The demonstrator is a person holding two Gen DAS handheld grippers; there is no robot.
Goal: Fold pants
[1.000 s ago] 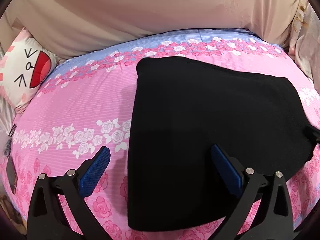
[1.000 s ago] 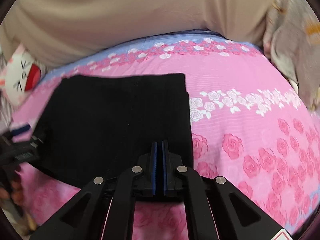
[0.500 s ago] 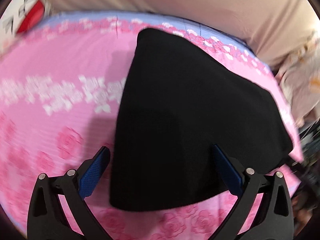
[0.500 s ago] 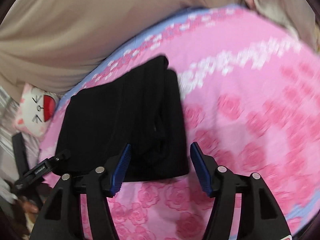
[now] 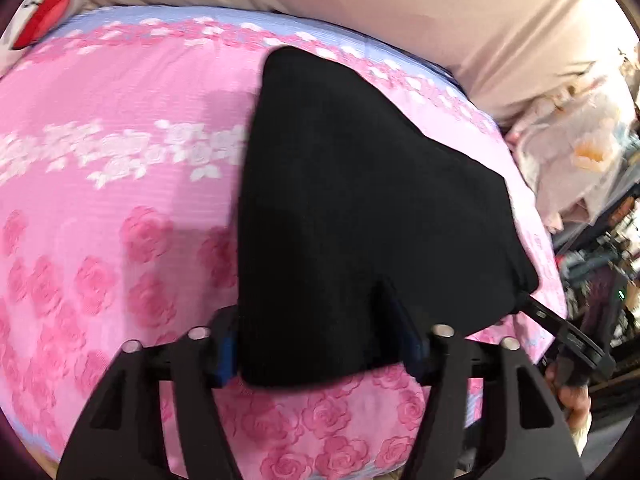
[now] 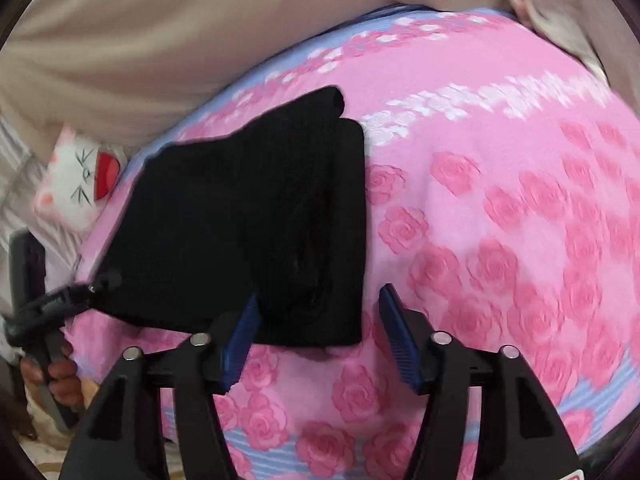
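Observation:
The black pants (image 5: 360, 200) lie folded into a thick pad on the pink rose bedspread (image 5: 120, 160). My left gripper (image 5: 316, 348) is at the pad's near left corner. Its jaws are closing, and bunched fabric fills the gap and touches both blue pads. In the right wrist view the pants (image 6: 240, 220) show stacked layers along their right edge. My right gripper (image 6: 320, 336) straddles the near right corner; its jaws are closing slightly, with a gap left between the cloth and the right pad. Each gripper also shows in the other's view: the left gripper (image 6: 80, 292) and the right gripper (image 5: 560, 332).
A white cat cushion (image 6: 80, 184) sits at the bed's far left. Beige bedding (image 5: 360, 0) rises behind the bedspread (image 6: 500, 220). Pale cloth and clutter (image 5: 580, 140) lie off the right side. A hand (image 6: 60, 380) holds the left gripper's handle.
Both grippers came down onto the pants' near corners. The right gripper went from shut to open around its corner. The left jaws narrowed from wide open onto the fabric.

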